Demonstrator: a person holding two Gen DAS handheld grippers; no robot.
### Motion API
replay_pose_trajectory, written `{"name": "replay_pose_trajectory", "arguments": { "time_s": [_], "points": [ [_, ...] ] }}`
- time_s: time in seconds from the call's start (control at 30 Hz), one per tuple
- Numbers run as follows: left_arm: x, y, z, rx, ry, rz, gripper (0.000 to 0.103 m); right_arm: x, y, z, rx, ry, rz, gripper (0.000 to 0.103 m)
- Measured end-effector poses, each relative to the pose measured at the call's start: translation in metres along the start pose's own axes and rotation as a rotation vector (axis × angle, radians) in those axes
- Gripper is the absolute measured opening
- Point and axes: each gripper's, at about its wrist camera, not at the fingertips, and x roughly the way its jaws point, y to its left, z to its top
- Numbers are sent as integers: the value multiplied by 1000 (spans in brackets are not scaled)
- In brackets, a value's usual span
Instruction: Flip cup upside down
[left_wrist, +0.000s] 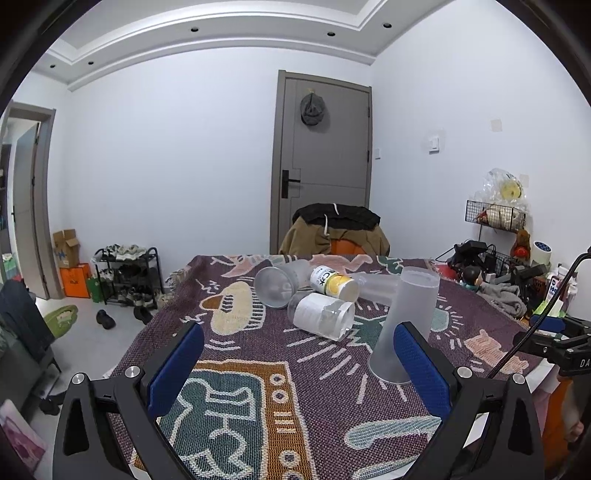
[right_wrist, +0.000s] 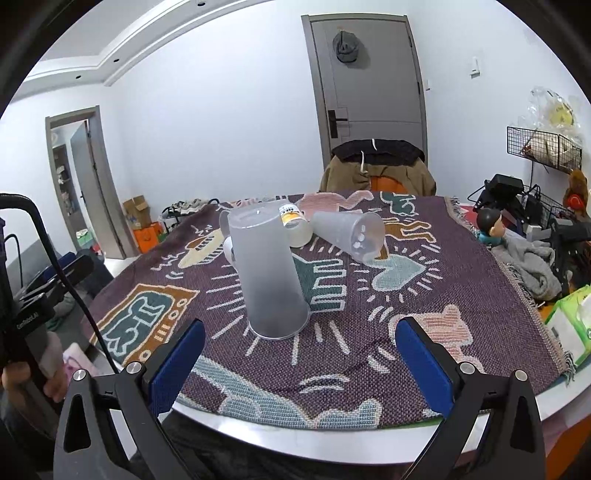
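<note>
The frosted cup (right_wrist: 269, 273) stands on the tabletop (right_wrist: 424, 306) with its wide mouth down and closed base up, leaning slightly, so by my judgement the flip is done and the release step is finishing. In the right wrist view it sits at about 11 o'clock from the right tool (right_wrist: 300, 363), whose fingers are spread apart and hold nothing. The left tool (left_wrist: 298, 367) is likewise spread and empty, the cup at its 1 o'clock, just behind the right finger. Next move, I judge: back off without nudging the cup.

Count: 1 flipped cup, 2 frosted cups on their sides (right_wrist: 349, 232), 2 labelled containers on their sides (left_wrist: 334, 284), 2 tools.
</note>
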Motion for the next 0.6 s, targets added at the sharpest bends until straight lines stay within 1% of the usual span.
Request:
{"name": "replay_pose_trajectory", "arguments": {
  "time_s": [0.6],
  "points": [
    [2, 1, 0, -8, 7, 1, 103, 0, 4, 1, -10, -3, 0, 103]
  ]
}}
